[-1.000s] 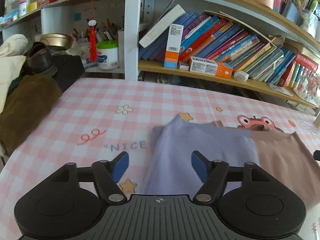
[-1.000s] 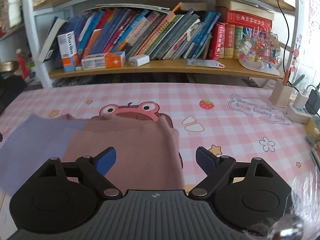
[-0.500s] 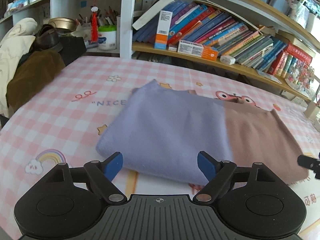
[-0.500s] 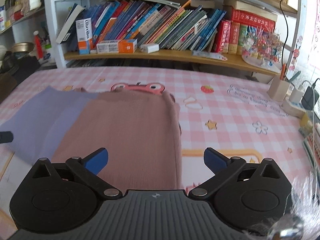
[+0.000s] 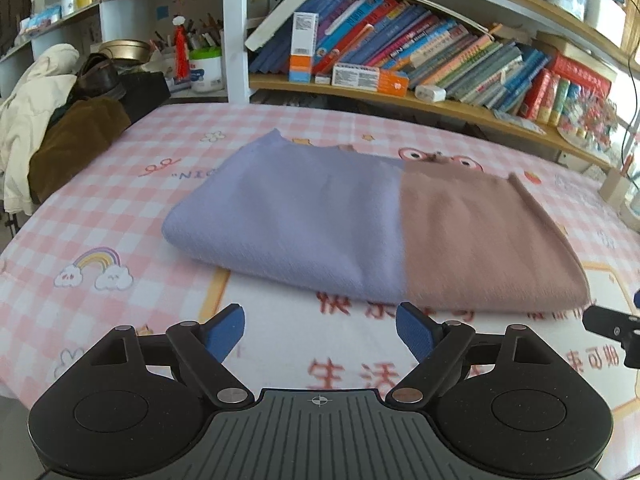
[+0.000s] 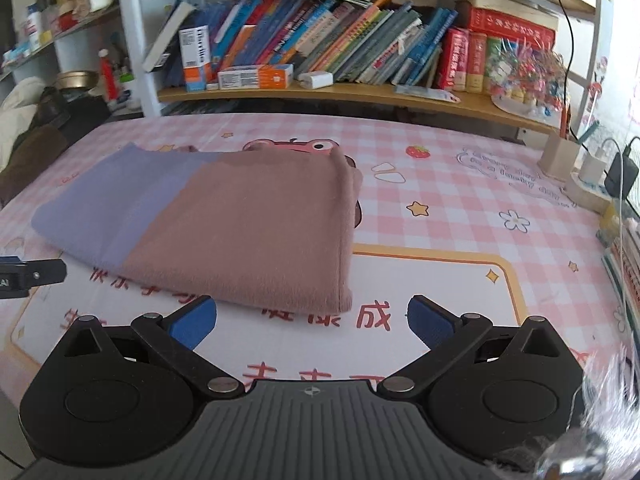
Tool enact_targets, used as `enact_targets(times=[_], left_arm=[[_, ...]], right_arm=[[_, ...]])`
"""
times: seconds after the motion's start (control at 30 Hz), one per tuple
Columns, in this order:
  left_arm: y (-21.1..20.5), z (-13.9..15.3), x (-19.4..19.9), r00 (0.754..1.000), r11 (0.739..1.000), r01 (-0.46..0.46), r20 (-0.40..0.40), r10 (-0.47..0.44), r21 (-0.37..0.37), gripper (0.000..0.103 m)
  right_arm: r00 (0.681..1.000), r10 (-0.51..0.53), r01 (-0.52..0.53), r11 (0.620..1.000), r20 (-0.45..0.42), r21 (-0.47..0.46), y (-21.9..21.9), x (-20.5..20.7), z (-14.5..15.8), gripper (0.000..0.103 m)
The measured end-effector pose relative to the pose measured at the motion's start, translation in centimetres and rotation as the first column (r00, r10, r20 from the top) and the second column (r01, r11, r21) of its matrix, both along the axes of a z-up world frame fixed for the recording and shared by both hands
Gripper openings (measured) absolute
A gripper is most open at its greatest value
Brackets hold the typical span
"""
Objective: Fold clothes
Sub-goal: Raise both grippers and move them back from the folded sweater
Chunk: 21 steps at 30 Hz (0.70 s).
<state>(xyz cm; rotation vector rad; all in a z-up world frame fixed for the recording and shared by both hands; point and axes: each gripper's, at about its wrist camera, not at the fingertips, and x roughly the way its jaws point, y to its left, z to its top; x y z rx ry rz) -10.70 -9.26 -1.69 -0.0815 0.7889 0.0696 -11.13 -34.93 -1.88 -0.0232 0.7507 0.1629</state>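
Garment (image 5: 360, 220) folded flat, long axis left-right, neckline apparently toward shelf; both tools (image 5: 320, 332) (image 6: 312, 320) spread, empty.

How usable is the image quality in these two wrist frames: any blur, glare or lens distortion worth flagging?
Left wrist view: strong fisheye bends the bookshelf; the folded garment is slightly soft and the red print before it smeared; even daylight. Right wrist view: same bowing, blown-out brightness at the right edge, a blurred shiny smear in the lower right corner; the garment is readable.
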Motion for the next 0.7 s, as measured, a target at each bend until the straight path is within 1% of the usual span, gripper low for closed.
enact_targets(times=[0.17,0.37,0.53,0.7], left_arm=[[-0.7,-0.4,-1.3,1.000,1.000,-0.021,-0.019,0.021,-0.006,0.086],[-0.8,-0.6,-2.1,0.999,1.000,-0.003,-0.046,0.003,-0.009,0.086],[0.3,-0.5,-1.3,0.999,1.000,-0.009,-0.050,0.009,-0.009,0.086],[1.7,-0.6,0.2,0.998,0.999,-0.014,-0.067,0.012,-0.031,0.086]], right_arm=[[1.000,0.017,-0.017,1.000,-0.010,-0.002,-0.6,-0.6,-0.2,0.103],[0.999,0.047,-0.047,0.999,-0.021,0.000,-0.1,-0.7,-0.5,0.103],[0.998,0.056,-0.056,0.998,-0.026,-0.002,1.1,0.0,-0.4,0.103],[0.998,0.052,-0.053,0.999,-0.029,-0.011,2.4,0.7,-0.3,0.103]])
